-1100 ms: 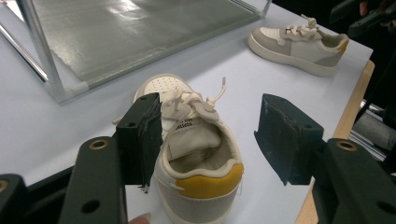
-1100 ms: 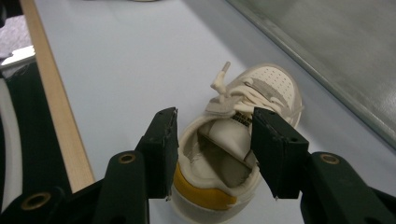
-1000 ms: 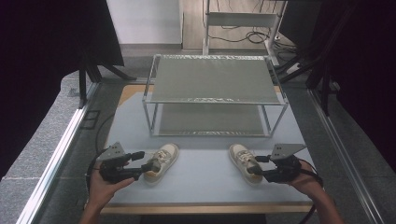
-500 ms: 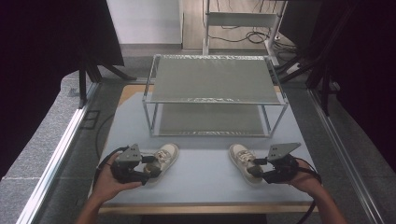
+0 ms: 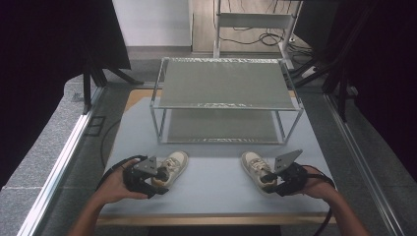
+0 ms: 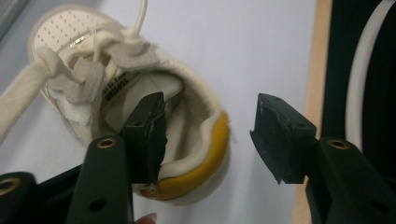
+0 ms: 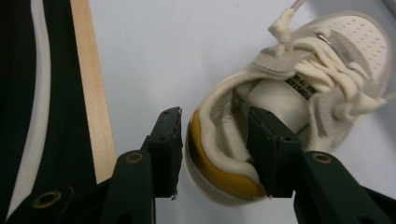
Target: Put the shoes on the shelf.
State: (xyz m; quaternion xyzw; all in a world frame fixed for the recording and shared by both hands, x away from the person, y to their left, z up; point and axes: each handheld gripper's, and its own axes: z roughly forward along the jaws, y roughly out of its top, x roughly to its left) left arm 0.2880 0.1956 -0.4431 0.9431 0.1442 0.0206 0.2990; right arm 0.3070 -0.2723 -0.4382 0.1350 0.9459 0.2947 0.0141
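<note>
Two small cream canvas sneakers with yellow heel patches lie on the pale grey desk [image 5: 216,182], both near its front edge, toes toward the two-tier metal wire shelf rack [image 5: 223,101] at the desk's middle. The left sneaker [image 5: 172,166] sits toward the front left corner, the right sneaker [image 5: 255,167] toward the front right.

The left gripper [image 5: 158,176] is wide open, one jaw inside the left sneaker's opening, the other outside past the heel. The right gripper [image 5: 269,178] is also open, its jaws straddling the right sneaker's heel wall, one inside and one outside, not yet closed on it.
</note>
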